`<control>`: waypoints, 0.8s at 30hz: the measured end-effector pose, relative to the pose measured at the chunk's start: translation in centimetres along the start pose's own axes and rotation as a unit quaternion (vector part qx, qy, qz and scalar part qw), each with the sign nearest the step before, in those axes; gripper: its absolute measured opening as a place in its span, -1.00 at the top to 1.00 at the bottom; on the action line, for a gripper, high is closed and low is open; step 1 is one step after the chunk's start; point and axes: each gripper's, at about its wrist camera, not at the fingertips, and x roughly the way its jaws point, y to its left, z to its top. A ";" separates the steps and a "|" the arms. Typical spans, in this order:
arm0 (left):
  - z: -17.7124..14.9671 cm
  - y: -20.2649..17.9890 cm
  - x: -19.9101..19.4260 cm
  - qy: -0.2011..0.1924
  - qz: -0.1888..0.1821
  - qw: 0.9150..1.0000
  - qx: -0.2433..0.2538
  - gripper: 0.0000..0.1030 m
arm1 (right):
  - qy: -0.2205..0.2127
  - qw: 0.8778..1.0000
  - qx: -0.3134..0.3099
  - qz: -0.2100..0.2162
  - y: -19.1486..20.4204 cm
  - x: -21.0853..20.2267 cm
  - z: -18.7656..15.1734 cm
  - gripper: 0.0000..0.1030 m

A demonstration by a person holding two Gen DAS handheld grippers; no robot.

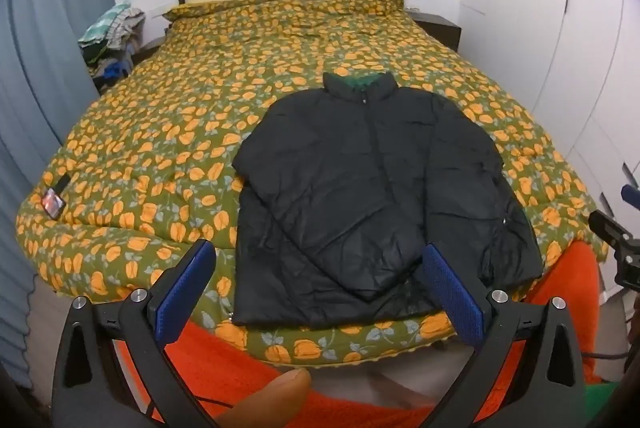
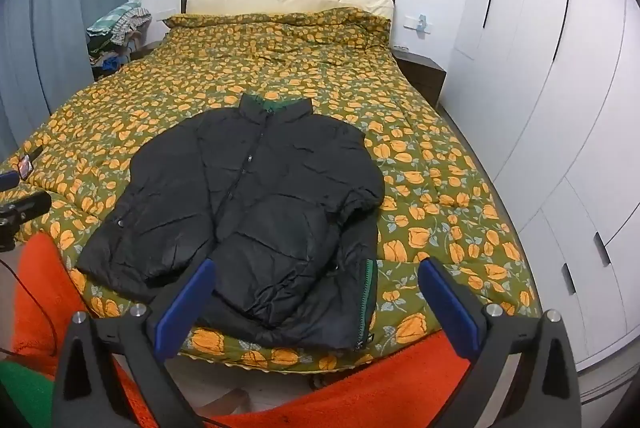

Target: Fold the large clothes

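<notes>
Black puffy quilted jacket [image 1: 372, 195], zipped, green collar lining, one sleeve folded across its front; lies flat at centre frame near the foot of the bed [image 1: 168, 131], on a floral quilted cover. Left gripper [image 1: 320, 292] and right gripper [image 2: 316, 298]: blue ribbed pads, spread wide, holding nothing, above the jacket's hem.

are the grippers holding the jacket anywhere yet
No. Both the left gripper and right gripper are open and empty, short of the black jacket.
</notes>
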 end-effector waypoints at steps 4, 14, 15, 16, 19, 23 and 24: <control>0.1 0.0 0.3 0.005 -0.002 1.000 -0.002 -1.00 | 0.005 1.000 0.002 0.003 0.3 0.2 0.0 -1.00; 0.4 -0.2 0.3 0.006 0.008 1.000 0.003 -1.00 | -0.017 0.999 0.009 0.027 0.2 -0.1 0.3 -1.00; 0.4 -0.1 0.3 0.006 0.008 1.000 0.002 -1.00 | -0.017 1.000 0.009 0.025 0.2 -0.1 0.3 -1.00; 0.4 -0.1 0.3 0.006 0.008 1.000 0.003 -1.00 | -0.018 0.999 0.010 0.026 0.2 -0.1 0.2 -1.00; 0.5 0.0 0.3 0.006 0.009 1.000 0.004 -0.99 | -0.016 0.999 0.014 0.031 0.0 -0.1 0.3 -1.00; 0.4 -0.1 0.3 0.004 0.012 1.000 0.007 -0.99 | -0.014 1.000 0.005 0.023 0.2 0.0 0.3 -1.00; 0.4 -0.1 0.4 0.004 0.012 1.000 0.007 -0.99 | -0.013 1.000 0.005 0.025 0.3 0.0 0.3 -1.00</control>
